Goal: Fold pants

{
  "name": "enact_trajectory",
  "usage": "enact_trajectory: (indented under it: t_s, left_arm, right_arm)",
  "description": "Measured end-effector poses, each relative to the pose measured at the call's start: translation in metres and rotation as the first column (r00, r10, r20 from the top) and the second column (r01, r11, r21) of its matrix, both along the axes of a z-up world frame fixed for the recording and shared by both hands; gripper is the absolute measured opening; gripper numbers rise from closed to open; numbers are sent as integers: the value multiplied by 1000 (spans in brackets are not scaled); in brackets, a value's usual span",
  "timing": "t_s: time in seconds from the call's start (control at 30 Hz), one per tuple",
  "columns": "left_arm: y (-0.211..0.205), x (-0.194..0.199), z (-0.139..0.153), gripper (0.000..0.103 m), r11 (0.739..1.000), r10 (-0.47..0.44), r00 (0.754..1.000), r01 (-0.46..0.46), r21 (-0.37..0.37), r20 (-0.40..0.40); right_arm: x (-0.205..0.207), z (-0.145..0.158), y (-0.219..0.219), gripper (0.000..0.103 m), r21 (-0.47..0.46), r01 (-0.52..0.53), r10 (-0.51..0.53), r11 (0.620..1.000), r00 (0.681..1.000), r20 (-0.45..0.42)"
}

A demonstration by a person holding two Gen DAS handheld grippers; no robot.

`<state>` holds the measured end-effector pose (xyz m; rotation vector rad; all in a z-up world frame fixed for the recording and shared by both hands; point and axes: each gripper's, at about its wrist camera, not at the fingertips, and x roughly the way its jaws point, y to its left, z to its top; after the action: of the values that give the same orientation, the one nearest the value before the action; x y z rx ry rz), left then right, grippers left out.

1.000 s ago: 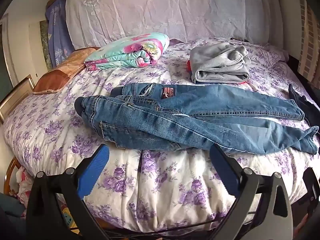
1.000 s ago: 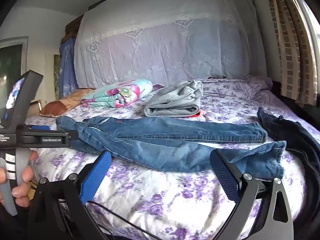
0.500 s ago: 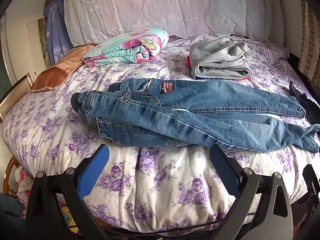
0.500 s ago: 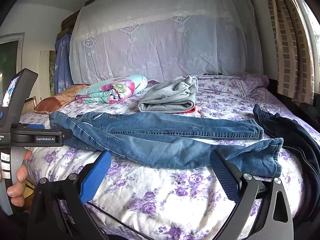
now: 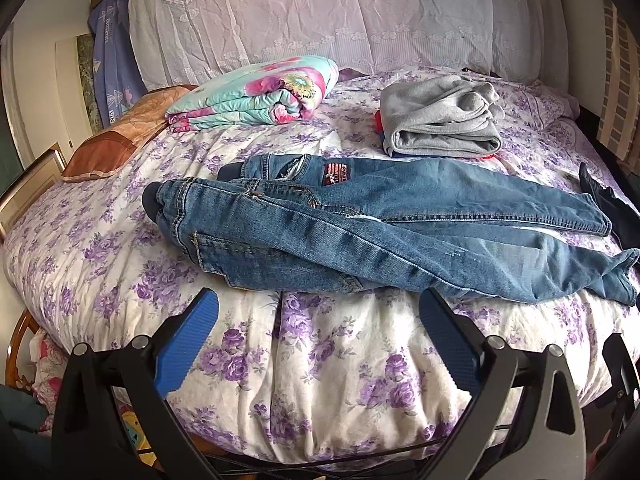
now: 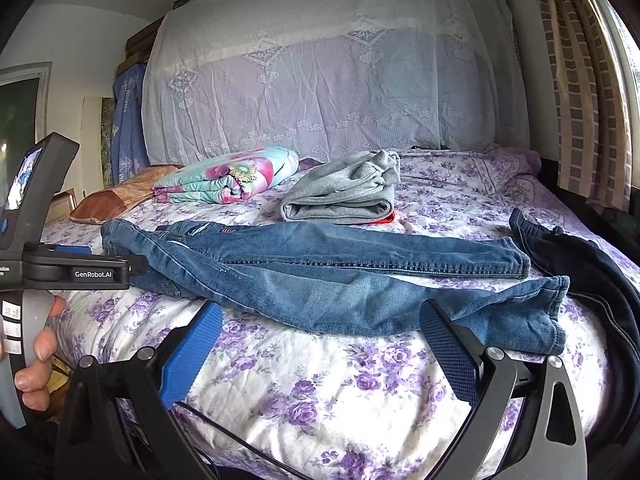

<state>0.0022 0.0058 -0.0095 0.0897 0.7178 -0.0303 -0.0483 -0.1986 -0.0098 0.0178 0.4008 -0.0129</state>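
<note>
Wearing blue ribbed pads on black, silver-screwed arms: left gripper (image 5: 318,312), right gripper (image 6: 320,322). Showing "GenRobot.AI" lettering on black housing, bare-skinned left hand (image 6: 34,364) gripping grey handle.

Only clear text is "GenRobot.AI" in white on the black body of the left gripper (image 6: 76,272), off to the left of the right gripper's view. Below it, a white sticker on the grey handle (image 6: 12,320) has handwritten digits, maybe "22.28", not sure. The jeans (image 5: 380,232) have a red patch at the waistband, lettering too small to read.
</note>
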Motion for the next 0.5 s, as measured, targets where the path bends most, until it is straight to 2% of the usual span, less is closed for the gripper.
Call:
enact_trajectory:
  t_s: [0.5]
  left_arm:
    - [0,-5,2,98,1000,0,1000,0,4,11]
  right_arm:
    - [-2,3,0,100,-2,0,0,1000,1000,3]
